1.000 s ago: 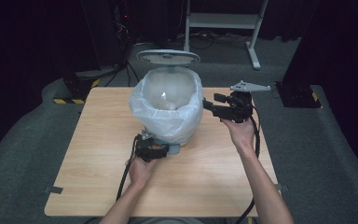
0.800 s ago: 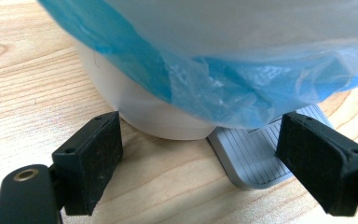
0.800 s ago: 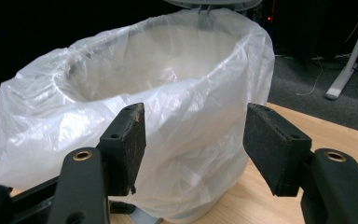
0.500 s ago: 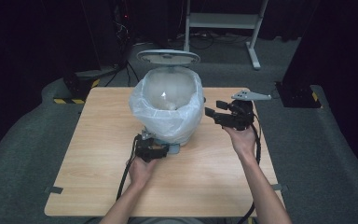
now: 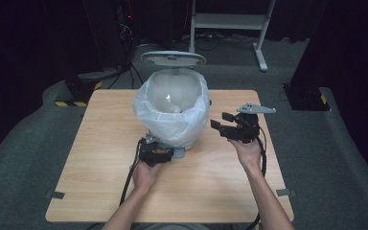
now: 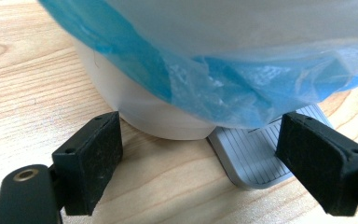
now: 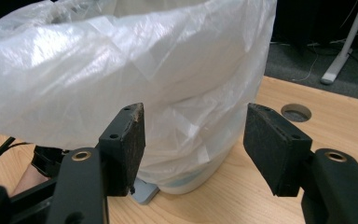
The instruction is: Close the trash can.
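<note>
At three o'clock of the bin, the right gripper has sunk beside its bag, jaws released. Left gripper waits released at the pedal, so grasping the bag looks next.

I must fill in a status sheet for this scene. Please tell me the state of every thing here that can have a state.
Pedal bin: upright on the table.
Lid: raised open.
Bin bag: lining the bin, folded over its rim.
Pedal: lies between the left jaws, not gripped.
Left gripper: jaws open, at the bin's base.
Right gripper: jaws open, empty, beside the bag.
</note>
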`<action>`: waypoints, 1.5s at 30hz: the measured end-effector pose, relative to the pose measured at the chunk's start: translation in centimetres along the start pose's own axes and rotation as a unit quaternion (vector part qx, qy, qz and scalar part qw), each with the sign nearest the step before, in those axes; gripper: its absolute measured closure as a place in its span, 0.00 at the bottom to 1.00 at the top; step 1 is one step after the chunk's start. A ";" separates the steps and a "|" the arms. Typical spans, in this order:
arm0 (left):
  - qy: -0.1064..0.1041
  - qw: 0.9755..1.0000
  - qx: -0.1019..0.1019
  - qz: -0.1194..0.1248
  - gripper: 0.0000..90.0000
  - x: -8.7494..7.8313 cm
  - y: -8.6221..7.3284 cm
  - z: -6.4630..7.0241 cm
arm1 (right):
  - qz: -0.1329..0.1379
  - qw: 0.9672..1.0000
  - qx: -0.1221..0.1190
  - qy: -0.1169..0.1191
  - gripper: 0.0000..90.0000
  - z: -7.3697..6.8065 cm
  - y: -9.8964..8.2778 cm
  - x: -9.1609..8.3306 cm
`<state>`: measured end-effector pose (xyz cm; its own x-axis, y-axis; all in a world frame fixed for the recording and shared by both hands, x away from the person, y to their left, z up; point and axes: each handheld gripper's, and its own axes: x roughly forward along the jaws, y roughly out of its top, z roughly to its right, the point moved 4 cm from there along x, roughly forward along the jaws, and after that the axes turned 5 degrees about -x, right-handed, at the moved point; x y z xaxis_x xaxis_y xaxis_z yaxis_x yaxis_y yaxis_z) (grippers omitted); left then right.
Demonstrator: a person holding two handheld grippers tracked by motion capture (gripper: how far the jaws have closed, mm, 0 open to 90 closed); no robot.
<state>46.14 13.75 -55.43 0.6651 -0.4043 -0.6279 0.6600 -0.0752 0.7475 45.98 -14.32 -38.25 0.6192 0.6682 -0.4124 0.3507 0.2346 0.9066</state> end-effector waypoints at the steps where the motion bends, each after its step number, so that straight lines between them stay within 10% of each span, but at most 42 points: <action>1: 0.000 1.000 0.000 0.000 0.16 0.0 0.0 0.0 | -0.001 1.000 0.002 0.000 0.43 0.1 -0.2 0.0; 45: 0.000 1.000 -0.001 0.001 0.17 0.0 0.0 0.0 | -0.045 0.997 0.055 -0.014 0.43 0.6 -8.2 1.8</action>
<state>46.10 13.72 -55.42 0.6662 -0.4042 -0.6267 0.6598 -0.0723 0.7480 44.66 -15.47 -46.45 0.6012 0.6273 -0.4949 0.4788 0.2131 0.8517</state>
